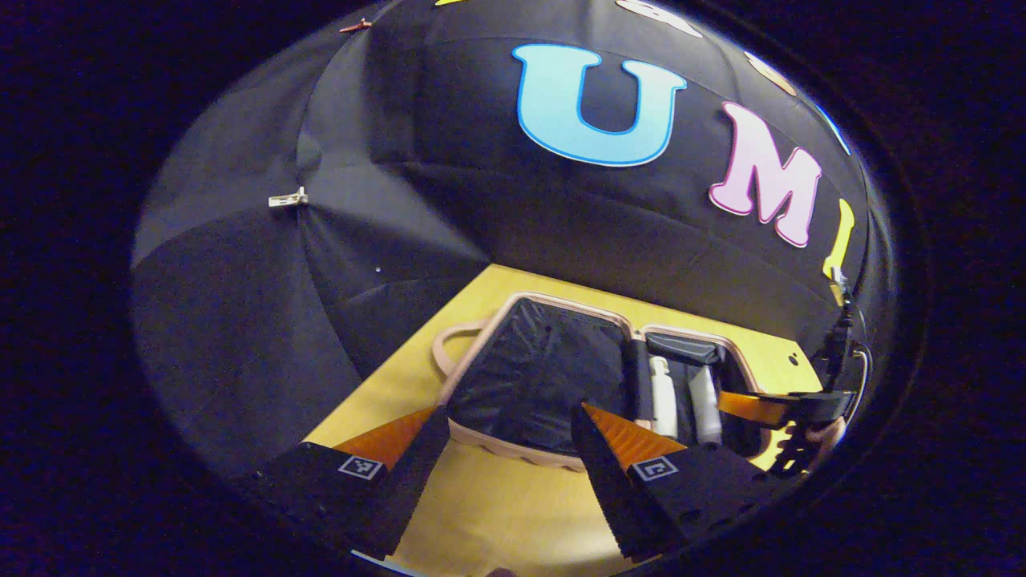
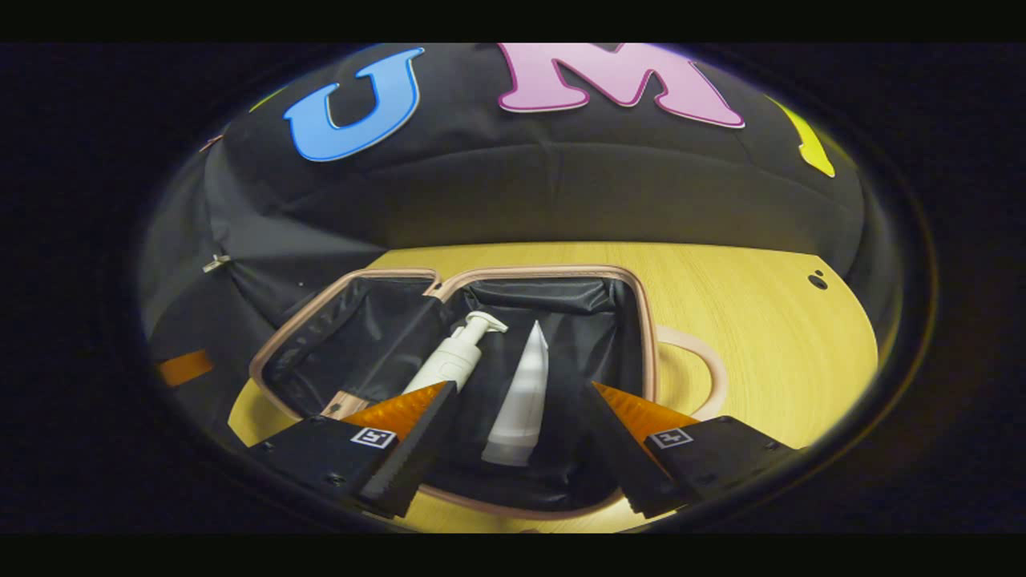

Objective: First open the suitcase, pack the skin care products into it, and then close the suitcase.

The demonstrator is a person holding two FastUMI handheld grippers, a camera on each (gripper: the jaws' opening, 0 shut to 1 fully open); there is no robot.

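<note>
Suitcase (image 2: 457, 276) – open flat on table (image 2: 753, 320), pump bottle (image 2: 453, 361) and tube (image 2: 521, 401) inside | right gripper (image 2: 513, 449), left gripper (image 1: 505, 449) – both spread, empty | risk: pump head at 12 o'clock may jam the closing lid.

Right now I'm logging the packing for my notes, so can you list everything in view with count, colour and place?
Suitcase: one, pink rim with black lining, lying open on the table.
Pump bottle: one, white, lying inside the right-hand half of the suitcase.
Tube: one, white, lying beside the pump bottle in the same half.
Suitcase handle: one, pink loop, flat on the table at the suitcase's side.
Table: one, yellow wood grain, under the suitcase.
Booth wall: black cloth, behind the table.
Left gripper: open, above the near edge of the suitcase.
Right gripper: open, over the half holding the products.
</note>
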